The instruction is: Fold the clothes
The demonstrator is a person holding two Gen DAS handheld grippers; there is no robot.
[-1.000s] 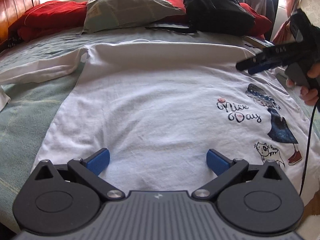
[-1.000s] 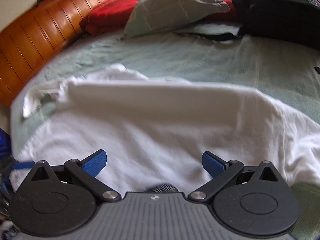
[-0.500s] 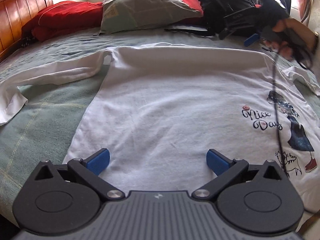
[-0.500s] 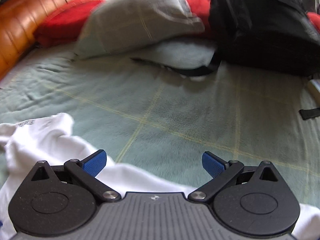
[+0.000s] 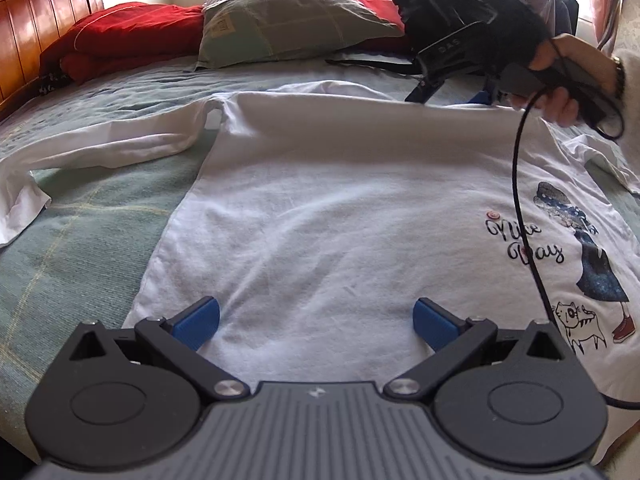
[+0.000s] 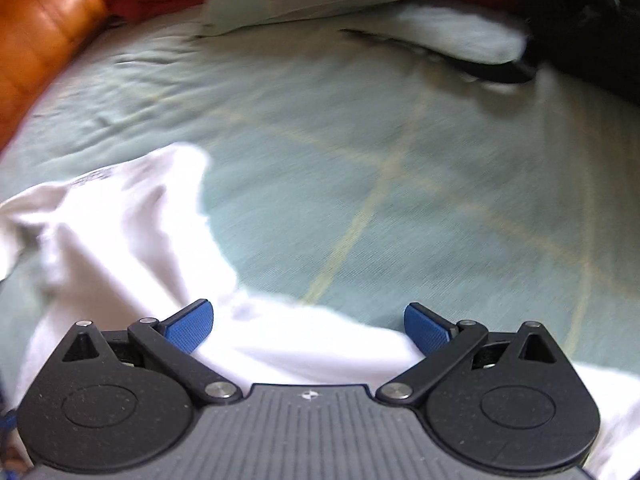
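Observation:
A white long-sleeved shirt [image 5: 340, 200] with a "Nice Day" print lies flat on the green bed cover [image 5: 80, 248], one sleeve stretched out to the left. My left gripper [image 5: 316, 318] is open and hovers over the shirt's near hem with nothing between its fingers. In the left wrist view the right gripper [image 5: 452, 94], held in a person's hand [image 5: 560, 80], sits at the shirt's far right shoulder edge. The right wrist view is blurred: the right gripper [image 6: 308, 322] is open over the white shirt edge [image 6: 120, 232], with green cover beyond.
A grey-green pillow [image 5: 288, 16], a red blanket [image 5: 128, 36] and a black backpack [image 5: 460, 12] lie at the head of the bed. The wooden headboard [image 5: 36, 28] stands at the left. A black cable [image 5: 524, 200] hangs across the shirt's right side.
My left gripper has shifted left along the hem, so the print sits further right. The right gripper has travelled from mid-shirt to the far shoulder edge and is still moving.

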